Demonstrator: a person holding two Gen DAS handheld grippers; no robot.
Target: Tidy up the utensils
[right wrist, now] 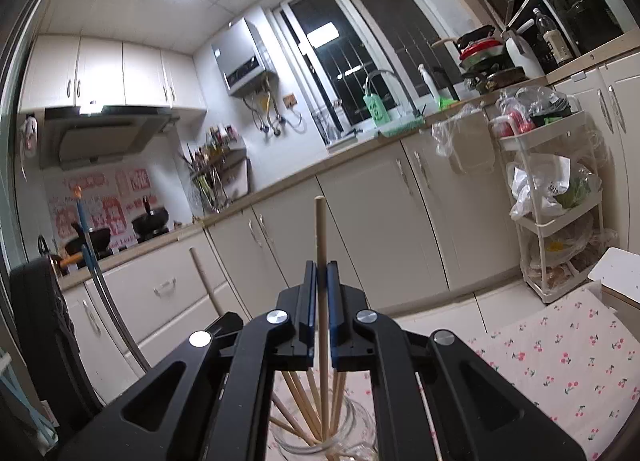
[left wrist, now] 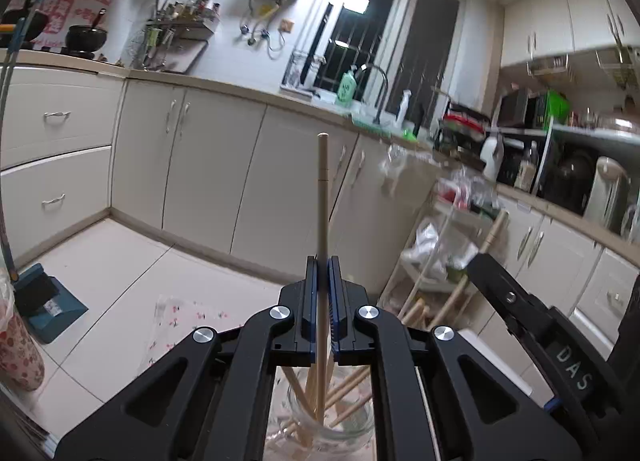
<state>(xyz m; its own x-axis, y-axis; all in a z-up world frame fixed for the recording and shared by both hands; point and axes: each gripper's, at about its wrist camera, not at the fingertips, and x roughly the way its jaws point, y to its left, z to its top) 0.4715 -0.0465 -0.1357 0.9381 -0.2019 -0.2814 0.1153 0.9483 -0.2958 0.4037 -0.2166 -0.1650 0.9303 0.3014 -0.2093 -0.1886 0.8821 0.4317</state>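
1. The left gripper (left wrist: 323,261) is matt black plastic with shiny round metal bolts; blue strips edge its jaws.
2. The right gripper (right wrist: 322,266) has the same matt black finish.
3. The chopstick (left wrist: 322,197) at 12 o'clock looks like pale, smooth, unvarnished wood.
4. The jar (left wrist: 320,417) at 6 o'clock is clear, glossy glass.
5. The tablecloth (right wrist: 560,357) at 4 o'clock looks like smooth, cherry-printed plastic sheet.
6. The floor tiles (left wrist: 120,261) are glossy.
7. The cabinet doors (right wrist: 380,221) are satin cream with metal handles.

Both tools, left (left wrist: 323,261) and right (right wrist: 322,265), closed, upright.
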